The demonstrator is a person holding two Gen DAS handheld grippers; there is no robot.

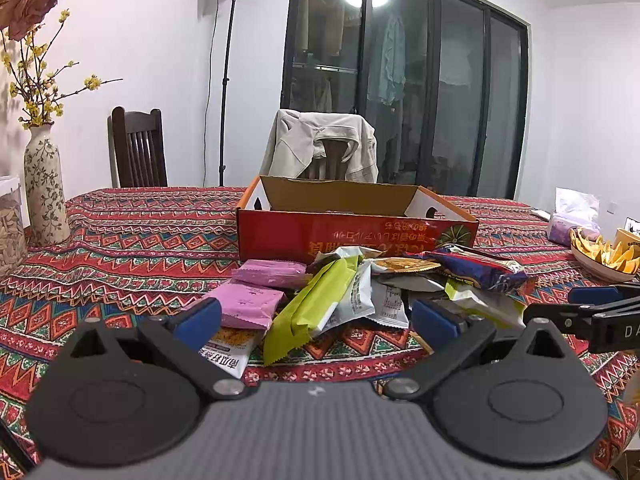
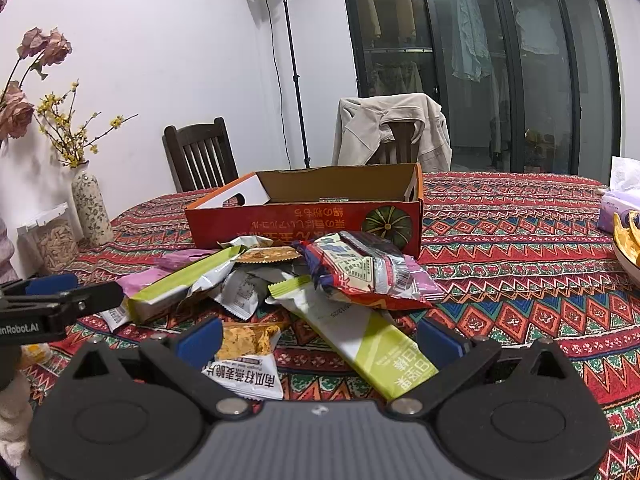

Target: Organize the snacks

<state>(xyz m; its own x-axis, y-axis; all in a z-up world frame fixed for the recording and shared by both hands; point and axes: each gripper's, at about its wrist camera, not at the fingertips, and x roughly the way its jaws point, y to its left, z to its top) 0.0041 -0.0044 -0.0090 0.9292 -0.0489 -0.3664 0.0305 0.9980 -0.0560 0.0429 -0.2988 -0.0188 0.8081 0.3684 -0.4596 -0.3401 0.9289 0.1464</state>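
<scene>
A pile of snack packets point(image 1: 360, 288) lies on the patterned tablecloth in front of an open red cardboard box point(image 1: 356, 232). It holds pink packets point(image 1: 248, 304), a green packet point(image 1: 312, 308) and a dark blue and red bag point(image 1: 480, 272). My left gripper point(image 1: 316, 320) is open and empty, just short of the pile. In the right wrist view the pile point(image 2: 300, 280) sits before the box point(image 2: 304, 220). My right gripper point(image 2: 320, 340) is open and empty over a green and white packet point(image 2: 376, 344) and a white packet point(image 2: 248, 372).
A flowered vase point(image 1: 44, 192) and a jar point(image 1: 10, 232) stand at the left. A bowl of yellow chips point(image 1: 604, 260) and a tissue pack point(image 1: 572, 216) are at the right. Two chairs stand behind the table, one with a jacket point(image 1: 320, 148).
</scene>
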